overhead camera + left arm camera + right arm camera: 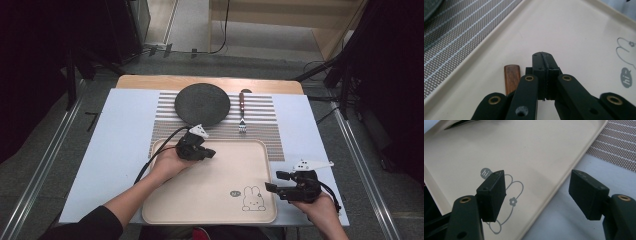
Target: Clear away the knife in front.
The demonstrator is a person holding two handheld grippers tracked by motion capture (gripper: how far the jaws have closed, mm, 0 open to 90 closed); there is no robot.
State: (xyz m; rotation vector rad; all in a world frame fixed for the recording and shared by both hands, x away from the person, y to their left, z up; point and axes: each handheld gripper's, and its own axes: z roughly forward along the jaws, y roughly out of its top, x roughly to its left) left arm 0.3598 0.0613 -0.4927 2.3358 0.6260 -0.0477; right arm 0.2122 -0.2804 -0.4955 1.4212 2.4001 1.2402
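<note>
My left gripper [212,153] is shut over the far left part of the beige tray [210,200]. In the left gripper view its jaws [544,56] meet with nothing visible between the pads. The end of a wooden handle [512,78] lies on the tray [574,32] just left of the jaws, and the rest of it is hidden under the gripper. My right gripper [272,181] hangs open at the tray's right rim. In the right gripper view its jaws [536,182] stand wide apart and empty above the tray's rim [564,176].
A black round plate [202,104] and a fork with a wooden handle [242,112] rest on a striped placemat [265,125] beyond the tray. A rabbit drawing [252,199] marks the tray's near right corner. The pale blue table cover [120,145] shows on both sides.
</note>
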